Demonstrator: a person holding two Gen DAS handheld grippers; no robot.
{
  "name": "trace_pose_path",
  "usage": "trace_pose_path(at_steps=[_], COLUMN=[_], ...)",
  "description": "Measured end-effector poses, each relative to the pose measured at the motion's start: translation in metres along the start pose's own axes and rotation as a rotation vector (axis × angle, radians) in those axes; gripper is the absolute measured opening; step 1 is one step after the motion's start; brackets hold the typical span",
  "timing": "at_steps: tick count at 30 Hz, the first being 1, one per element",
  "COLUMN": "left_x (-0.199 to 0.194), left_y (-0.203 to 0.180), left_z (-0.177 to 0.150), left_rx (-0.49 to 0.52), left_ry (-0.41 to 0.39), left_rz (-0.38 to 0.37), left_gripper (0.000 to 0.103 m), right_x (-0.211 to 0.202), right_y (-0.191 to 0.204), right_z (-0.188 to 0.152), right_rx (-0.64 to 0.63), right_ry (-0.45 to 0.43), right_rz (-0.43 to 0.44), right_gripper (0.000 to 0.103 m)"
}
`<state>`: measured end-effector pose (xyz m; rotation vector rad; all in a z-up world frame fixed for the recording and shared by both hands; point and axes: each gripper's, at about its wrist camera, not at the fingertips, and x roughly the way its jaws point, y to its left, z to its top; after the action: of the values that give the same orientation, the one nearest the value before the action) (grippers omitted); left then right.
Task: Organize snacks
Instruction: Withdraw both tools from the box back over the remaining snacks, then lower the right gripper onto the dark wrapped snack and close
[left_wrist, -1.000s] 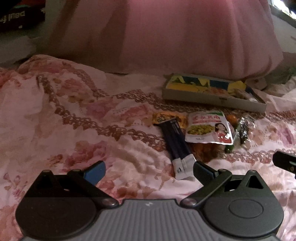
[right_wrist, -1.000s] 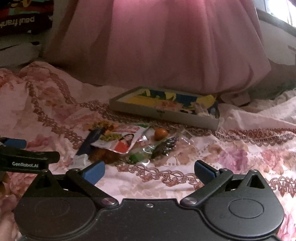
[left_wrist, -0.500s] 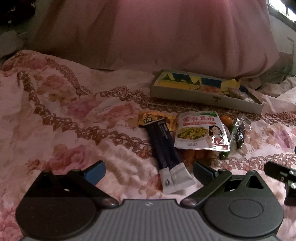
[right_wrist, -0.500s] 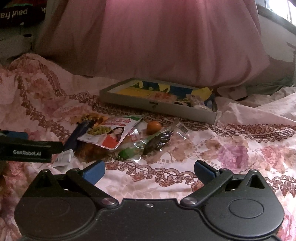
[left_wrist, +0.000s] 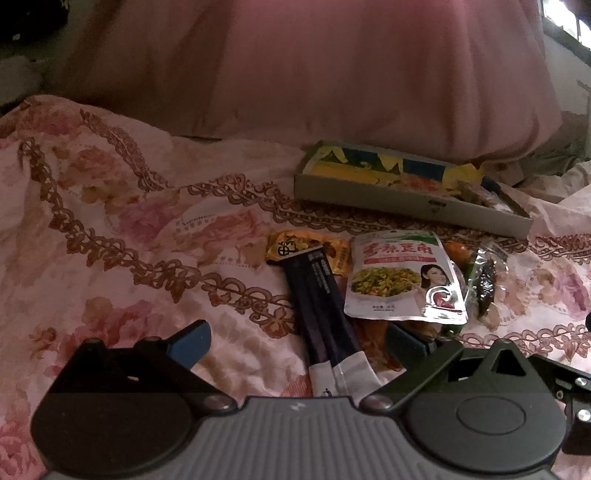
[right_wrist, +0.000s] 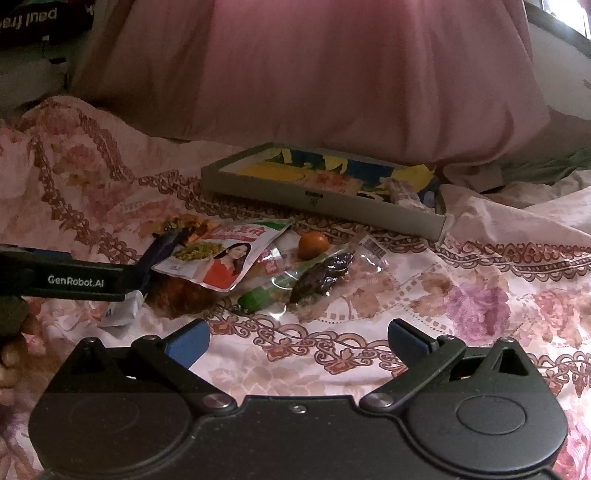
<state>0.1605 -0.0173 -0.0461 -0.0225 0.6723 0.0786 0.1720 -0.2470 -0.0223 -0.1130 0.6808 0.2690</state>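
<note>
Barely begun: the tray (right_wrist: 376, 210) ahead holds what look like a few packets, while the snack pile (right_wrist: 255, 266) lies loose before both spread, empty grippers, left gripper (left_wrist: 295, 341) straddling the dark stick (left_wrist: 325, 306), right gripper (right_wrist: 299, 338) short of it.

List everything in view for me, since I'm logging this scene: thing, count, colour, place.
dark stick sachet: 1, navy with white end, between left gripper's fingers
pickle pouch: 1, silver-green, atop pile
yellow packet: 1, under sachet's far end
orange ball: 1, behind pile
clear packet: 1, dark contents, pile's right
tray: 1, grey, behind pile, holds snacks
bedspread: 1, pink floral
left gripper: open
right gripper: open, over bedspread
</note>
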Motion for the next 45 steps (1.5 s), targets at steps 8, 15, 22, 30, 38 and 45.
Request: trace_pose_path(at_steps=[8, 15, 22, 30, 38, 45], left_x=[0.021, 0.031, 0.037, 0.043, 0.049, 0.05], left_y=[0.002, 0.009, 0.004, -0.005, -0.007, -0.007], left_z=[-0.001, -0.001, 0.002, 0.005, 0.006, 0.007], left_rx=[-0.018, -0.093, -0.061, 0.018, 0.037, 0.037], left_ry=[0.078, 0.142, 0.143, 0.143, 0.152, 0.153], left_rz=[0.006, -0.062, -0.04, -0.031, -0.026, -0.028], left_gripper=[0.102, 0.103, 0.102, 0.102, 0.102, 0.102], right_x=[0.013, 0.019, 0.039, 0.057, 0.077, 0.093], right_y=[-0.006, -0.009, -0.009, -0.009, -0.017, -0.023], right_z=[0.0, 0.001, 0.009, 0.017, 0.024, 0.031], right_rx=[0.014, 0.037, 0.044, 0.047, 0.096, 0.141], right_ry=[0.019, 0.034, 0.02, 0.017, 0.021, 0.016], right_rz=[-0.018, -0.019, -0.004, 0.0, 0.011, 0.017], right_gripper=[0.102, 0.102, 0.102, 0.1, 0.092, 0.085])
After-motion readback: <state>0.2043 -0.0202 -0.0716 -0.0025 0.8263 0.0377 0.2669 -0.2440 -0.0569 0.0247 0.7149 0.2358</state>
